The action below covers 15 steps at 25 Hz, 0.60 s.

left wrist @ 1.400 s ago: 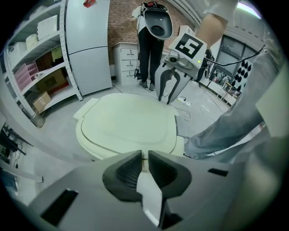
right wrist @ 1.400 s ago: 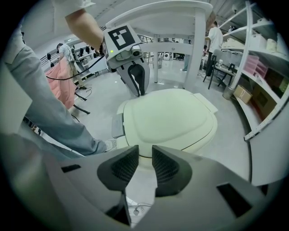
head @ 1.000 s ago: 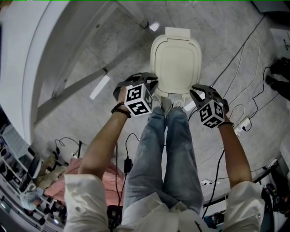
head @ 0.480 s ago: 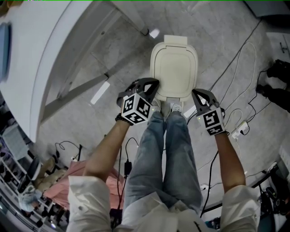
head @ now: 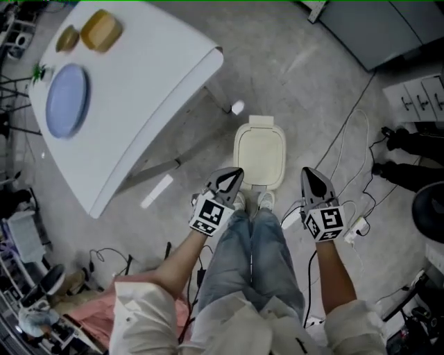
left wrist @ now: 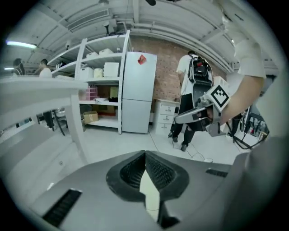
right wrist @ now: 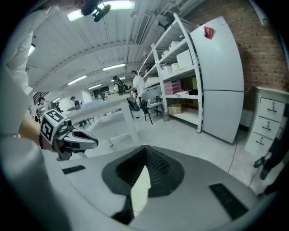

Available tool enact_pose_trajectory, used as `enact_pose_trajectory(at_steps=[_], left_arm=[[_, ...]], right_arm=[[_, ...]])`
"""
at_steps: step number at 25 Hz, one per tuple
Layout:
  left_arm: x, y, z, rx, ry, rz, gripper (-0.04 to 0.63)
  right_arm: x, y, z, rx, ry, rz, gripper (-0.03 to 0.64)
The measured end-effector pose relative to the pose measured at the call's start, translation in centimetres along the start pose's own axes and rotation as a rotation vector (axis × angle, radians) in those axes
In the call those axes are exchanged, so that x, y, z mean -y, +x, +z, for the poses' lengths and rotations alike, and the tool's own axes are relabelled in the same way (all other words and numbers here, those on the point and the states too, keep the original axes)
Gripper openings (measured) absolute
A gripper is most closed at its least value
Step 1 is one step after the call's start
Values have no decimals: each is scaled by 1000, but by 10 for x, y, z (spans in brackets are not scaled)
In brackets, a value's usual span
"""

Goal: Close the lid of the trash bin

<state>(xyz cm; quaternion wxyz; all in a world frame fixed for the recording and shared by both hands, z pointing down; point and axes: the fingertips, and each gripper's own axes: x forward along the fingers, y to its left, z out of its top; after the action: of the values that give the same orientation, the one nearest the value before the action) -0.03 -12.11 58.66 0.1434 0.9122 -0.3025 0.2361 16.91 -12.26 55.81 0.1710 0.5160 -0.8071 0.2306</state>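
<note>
Left gripper point(head: 234, 173), right gripper point(head: 307, 173) risen; trash bin point(head: 260, 154) shut, grey floor point(head: 305, 83).

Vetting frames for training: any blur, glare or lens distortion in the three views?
Head view: heavy fisheye, the white table edge bows; trash bin sharp, light even. Left gripper view: round dark vignette, near jaws soft, fridge crisp. Right gripper view: same vignette, ceiling light blown out, fridge leans.
</note>
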Motion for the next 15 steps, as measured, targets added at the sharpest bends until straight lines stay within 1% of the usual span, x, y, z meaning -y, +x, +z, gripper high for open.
enact_pose_trajectory(at_steps=[5, 7, 9, 11, 13, 15], left_arm=[[9, -67, 96, 126, -48, 40, 26], [13, -96, 129, 168, -47, 52, 26], [14, -121, 160, 207, -30, 67, 25], [12, -145, 187, 243, -16, 87, 26], [14, -174, 206, 270, -18, 109, 25], [13, -203, 224, 305, -21, 140, 26]], right_arm=[[-25, -64, 85, 106, 50, -11, 18], [-38, -90, 114, 138, 48, -5, 18], [-45, -116, 146, 178, 42, -8, 18], [-51, -139, 180, 228, 54, -2, 18], [-65, -167, 206, 271, 61, 16, 18], [-77, -190, 230, 311, 35, 23, 18]])
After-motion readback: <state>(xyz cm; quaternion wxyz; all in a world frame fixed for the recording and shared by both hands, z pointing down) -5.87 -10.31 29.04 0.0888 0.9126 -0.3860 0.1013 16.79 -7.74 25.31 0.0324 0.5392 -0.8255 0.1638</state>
